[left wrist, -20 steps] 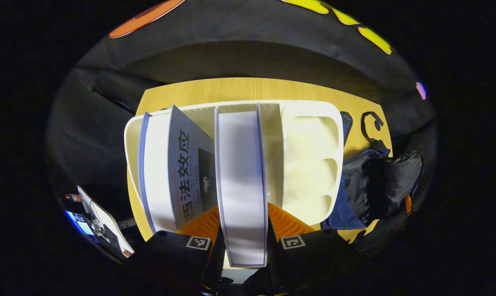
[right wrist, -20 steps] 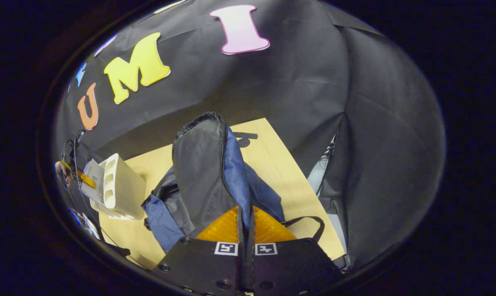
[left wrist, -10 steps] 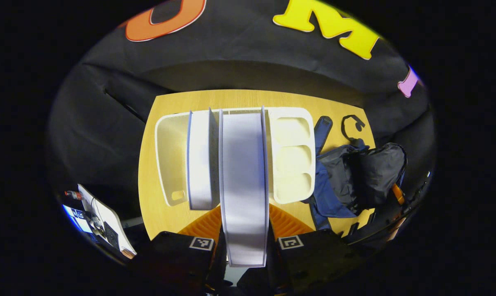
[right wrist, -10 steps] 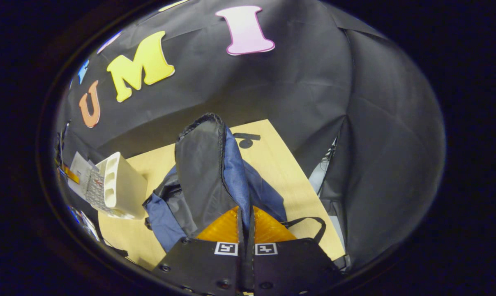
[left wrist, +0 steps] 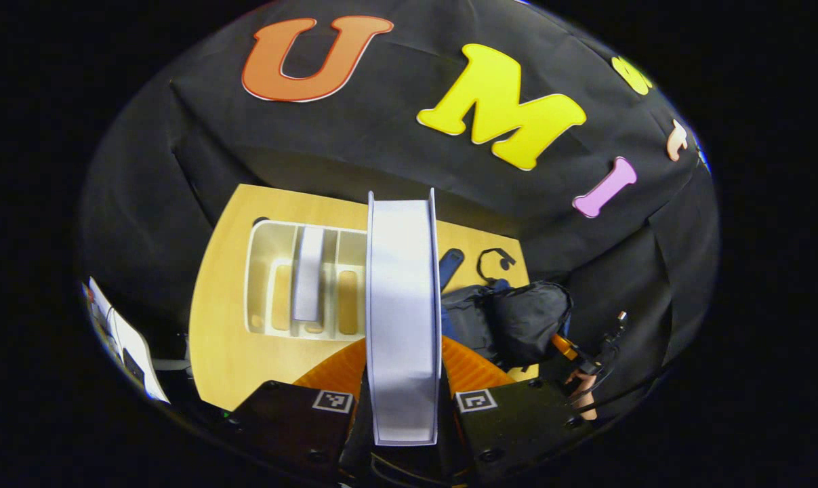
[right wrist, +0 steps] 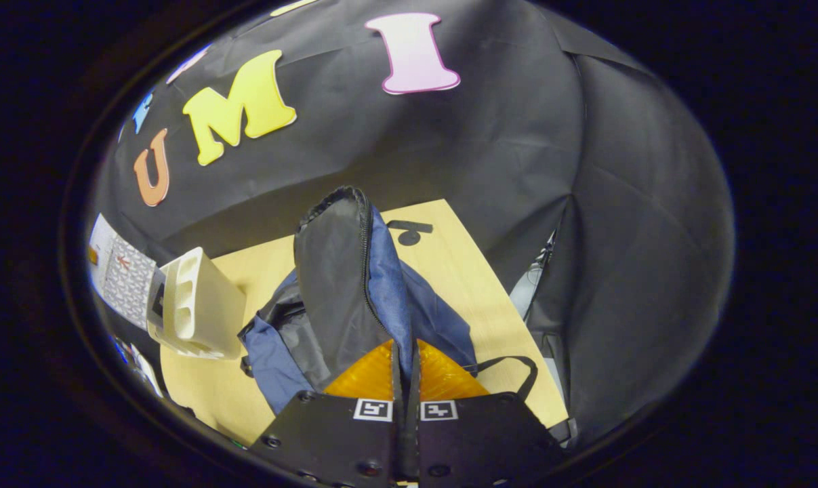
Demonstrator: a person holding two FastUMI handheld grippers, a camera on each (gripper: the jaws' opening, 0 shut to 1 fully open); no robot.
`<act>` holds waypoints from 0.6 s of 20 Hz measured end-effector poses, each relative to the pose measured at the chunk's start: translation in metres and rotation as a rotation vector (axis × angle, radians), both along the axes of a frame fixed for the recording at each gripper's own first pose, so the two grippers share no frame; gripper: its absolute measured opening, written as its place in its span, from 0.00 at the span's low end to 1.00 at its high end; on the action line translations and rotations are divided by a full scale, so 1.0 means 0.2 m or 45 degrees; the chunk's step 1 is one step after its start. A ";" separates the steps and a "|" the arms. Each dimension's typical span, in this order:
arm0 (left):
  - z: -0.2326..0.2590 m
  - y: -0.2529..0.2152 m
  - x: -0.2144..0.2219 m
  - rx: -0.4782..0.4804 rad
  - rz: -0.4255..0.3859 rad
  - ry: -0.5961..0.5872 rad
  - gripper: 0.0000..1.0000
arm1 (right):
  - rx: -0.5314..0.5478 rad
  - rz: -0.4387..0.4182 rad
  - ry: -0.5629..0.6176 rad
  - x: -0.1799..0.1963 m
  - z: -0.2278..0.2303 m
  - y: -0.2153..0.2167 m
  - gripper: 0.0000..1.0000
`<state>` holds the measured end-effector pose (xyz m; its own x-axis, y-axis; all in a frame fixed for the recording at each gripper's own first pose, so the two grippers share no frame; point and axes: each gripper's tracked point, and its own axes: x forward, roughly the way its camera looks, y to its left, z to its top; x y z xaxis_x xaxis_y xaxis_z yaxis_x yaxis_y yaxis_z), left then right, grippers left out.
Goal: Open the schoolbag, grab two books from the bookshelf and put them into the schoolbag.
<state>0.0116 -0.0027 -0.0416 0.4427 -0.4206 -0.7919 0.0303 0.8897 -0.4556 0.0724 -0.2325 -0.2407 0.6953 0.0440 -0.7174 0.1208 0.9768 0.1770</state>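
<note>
Schoolbag of dark blue and black fabric [right wrist: 354, 285] lies on the pale wooden worktop [right wrist: 463, 285], its zippered edge lifted and pinched between the closed fingers of the right gripper [right wrist: 406, 379] at six o'clock in the right gripper view. In the left gripper view the left gripper [left wrist: 403, 400] clamps a thick white-paged book [left wrist: 402, 305] upright on both sides. At ten o'clock from it, the cream plastic bookshelf [left wrist: 273, 278] on the worktop holds a second grey book [left wrist: 308, 274].

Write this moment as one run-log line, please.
left hand-held gripper: shut on book above bookshelf | right hand-held gripper: shut on schoolbag flap
</note>
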 end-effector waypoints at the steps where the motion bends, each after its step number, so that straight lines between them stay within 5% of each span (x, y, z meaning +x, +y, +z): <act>1: 0.00 -0.10 -0.01 -0.063 -0.016 -0.003 0.41 | -0.002 0.001 -0.003 0.00 0.00 0.00 0.01; 5: -0.07 -0.47 0.03 -0.305 -0.033 0.023 0.41 | 0.005 0.000 -0.003 -0.01 0.00 0.01 0.01; 12: -0.49 -0.99 -0.04 -0.416 -0.060 0.125 0.41 | 0.020 -0.003 -0.005 0.02 0.04 -0.02 0.00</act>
